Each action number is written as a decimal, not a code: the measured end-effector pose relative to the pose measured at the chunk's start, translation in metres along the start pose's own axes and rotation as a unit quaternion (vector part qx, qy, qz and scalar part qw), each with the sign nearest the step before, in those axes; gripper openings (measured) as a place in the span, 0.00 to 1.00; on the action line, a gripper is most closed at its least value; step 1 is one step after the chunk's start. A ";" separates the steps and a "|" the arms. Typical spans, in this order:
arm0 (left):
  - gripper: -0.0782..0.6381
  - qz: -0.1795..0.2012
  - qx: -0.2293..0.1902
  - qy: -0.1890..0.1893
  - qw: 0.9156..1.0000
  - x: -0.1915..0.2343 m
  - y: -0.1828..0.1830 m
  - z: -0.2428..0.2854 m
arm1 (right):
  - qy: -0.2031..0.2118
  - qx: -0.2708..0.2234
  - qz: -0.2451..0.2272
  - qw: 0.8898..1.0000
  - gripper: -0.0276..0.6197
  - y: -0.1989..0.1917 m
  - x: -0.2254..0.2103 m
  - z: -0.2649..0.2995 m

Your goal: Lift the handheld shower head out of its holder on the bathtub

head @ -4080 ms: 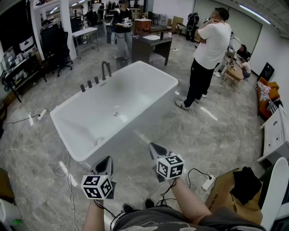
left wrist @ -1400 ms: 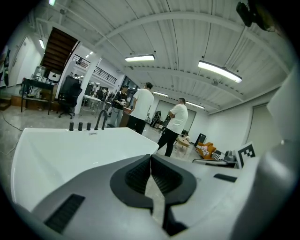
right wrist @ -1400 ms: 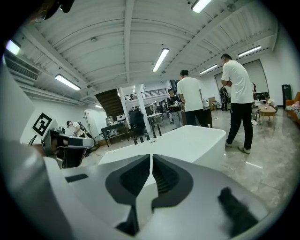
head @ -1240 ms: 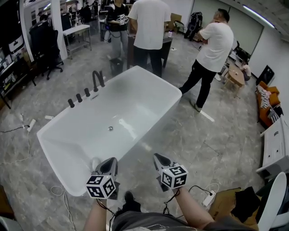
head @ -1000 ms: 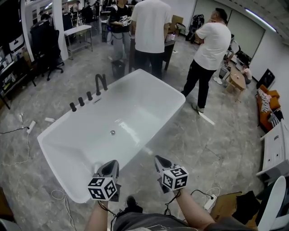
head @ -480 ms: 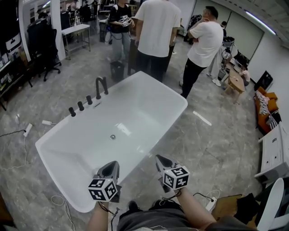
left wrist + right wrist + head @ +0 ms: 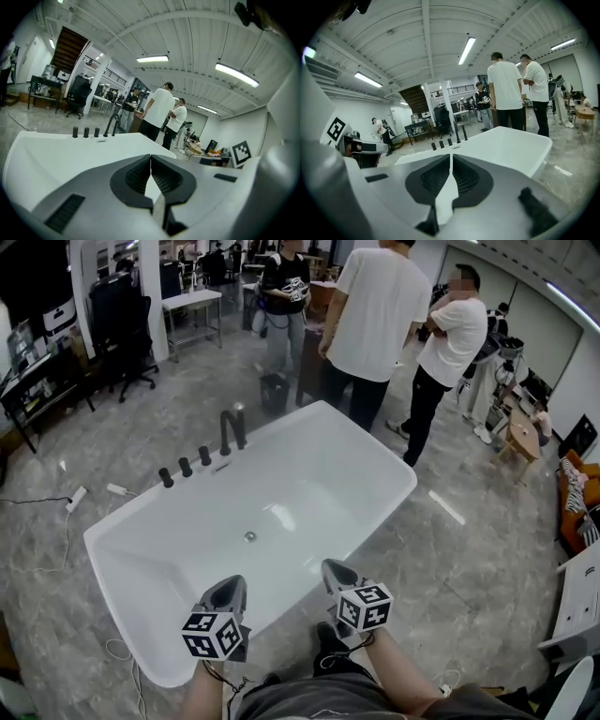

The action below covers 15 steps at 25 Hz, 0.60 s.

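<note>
A white bathtub (image 7: 131, 521) fills the middle of the head view. On its far rim stand a black faucet spout (image 7: 232, 427) and three short black uprights (image 7: 186, 467); which one is the shower head I cannot tell. My left gripper (image 7: 230, 585) and right gripper (image 7: 333, 568) hover side by side over the tub's near edge, far from those fittings, both shut and empty. In the left gripper view the left gripper (image 7: 150, 158) points across the tub at the uprights (image 7: 86, 132). The right gripper (image 7: 451, 157) points the same way, at the uprights (image 7: 441, 144).
Two people in white shirts (image 7: 380, 324) (image 7: 450, 352) stand at the tub's far right end, and a third in dark clothes (image 7: 284, 306) stands behind. A cable and power strip (image 7: 117, 489) lie on the floor left of the tub. Desks and chairs (image 7: 131, 343) line the back left.
The tub has slid right and nearer in the head view as I walk along it. Both grippers stay shut and low in the view. The people by the far end have shifted.
</note>
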<state>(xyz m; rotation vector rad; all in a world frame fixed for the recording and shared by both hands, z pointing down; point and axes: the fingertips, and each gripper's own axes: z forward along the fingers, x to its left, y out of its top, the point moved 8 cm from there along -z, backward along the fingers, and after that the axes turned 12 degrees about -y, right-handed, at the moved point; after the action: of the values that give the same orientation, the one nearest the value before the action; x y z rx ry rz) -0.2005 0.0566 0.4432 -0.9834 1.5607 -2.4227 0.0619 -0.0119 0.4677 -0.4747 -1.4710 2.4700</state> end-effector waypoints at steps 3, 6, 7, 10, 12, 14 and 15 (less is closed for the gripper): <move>0.13 0.000 -0.007 0.032 0.999 0.002 0.010 0.027 | 0.032 0.000 -0.008 0.999 0.09 0.019 -0.022 0.038; 0.13 0.000 -0.016 0.065 0.998 0.002 0.022 0.056 | 0.062 0.001 -0.016 0.998 0.09 0.042 -0.047 0.076; 0.13 0.000 -0.022 0.077 0.997 0.001 0.026 0.066 | 0.072 0.002 -0.020 0.997 0.09 0.049 -0.055 0.087; 0.13 -0.002 -0.033 0.109 0.994 -0.002 0.038 0.094 | 0.099 0.005 -0.036 0.994 0.09 0.066 -0.079 0.117; 0.13 -0.003 -0.035 0.124 0.992 -0.001 0.041 0.110 | 0.112 0.007 -0.040 0.993 0.09 0.073 -0.092 0.135; 0.13 -0.008 -0.036 0.138 0.990 -0.002 0.041 0.125 | 0.124 0.011 -0.040 0.991 0.09 0.077 -0.104 0.148; 0.13 -0.012 -0.036 0.145 0.989 -0.003 0.042 0.132 | 0.130 0.014 -0.040 0.991 0.09 0.080 -0.111 0.155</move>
<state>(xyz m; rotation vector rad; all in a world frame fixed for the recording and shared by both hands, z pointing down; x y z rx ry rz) -0.1339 -0.0652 0.4419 -0.6855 1.7438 -2.6392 0.1019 -0.2135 0.4840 -0.6891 -1.3224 2.2632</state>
